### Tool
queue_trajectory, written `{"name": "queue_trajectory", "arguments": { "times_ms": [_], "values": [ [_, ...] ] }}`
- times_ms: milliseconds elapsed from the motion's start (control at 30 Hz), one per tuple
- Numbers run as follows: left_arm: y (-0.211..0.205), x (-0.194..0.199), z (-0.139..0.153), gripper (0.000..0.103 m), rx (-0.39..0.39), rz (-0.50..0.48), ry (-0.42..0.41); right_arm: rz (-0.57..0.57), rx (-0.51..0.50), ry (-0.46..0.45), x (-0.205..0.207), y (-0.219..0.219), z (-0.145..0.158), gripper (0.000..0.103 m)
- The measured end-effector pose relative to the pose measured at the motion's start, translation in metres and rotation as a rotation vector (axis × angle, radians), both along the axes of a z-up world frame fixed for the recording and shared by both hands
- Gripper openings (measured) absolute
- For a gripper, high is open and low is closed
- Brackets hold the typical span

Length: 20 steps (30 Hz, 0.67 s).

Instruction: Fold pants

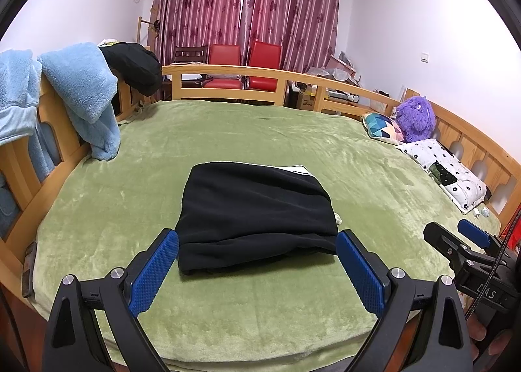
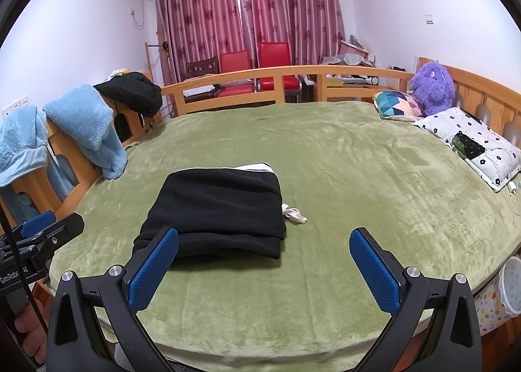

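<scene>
Pants point(image 1: 257, 215): folded, black, frame centre on green blanket point(image 1: 260, 307), near edge just beyond left gripper point(image 1: 257, 269). Left gripper, right gripper point(image 2: 263, 269): jaws spread, gripping nothing. Bare blanket lower right; drawstring point(image 2: 294, 214) touching pants' right edge.

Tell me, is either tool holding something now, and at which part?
Nothing is held. The left tool and the right tool are both open, and the folded black pants lie free on the green blanket.
</scene>
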<state>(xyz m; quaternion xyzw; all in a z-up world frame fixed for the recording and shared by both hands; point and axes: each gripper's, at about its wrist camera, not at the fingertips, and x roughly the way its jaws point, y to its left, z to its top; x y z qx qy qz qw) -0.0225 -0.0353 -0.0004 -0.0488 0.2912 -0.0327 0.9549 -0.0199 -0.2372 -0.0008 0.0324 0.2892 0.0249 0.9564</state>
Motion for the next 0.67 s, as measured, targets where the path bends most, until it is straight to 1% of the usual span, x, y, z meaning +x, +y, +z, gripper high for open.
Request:
{"name": "queue_trajectory", "arguments": {
  "times_ms": [667],
  "values": [
    [-0.006,-0.001,0.006,0.098,-0.004,0.004,0.001,-0.010,0.002,-0.003,-0.001,0.015,0.003,0.103]
  ]
}}
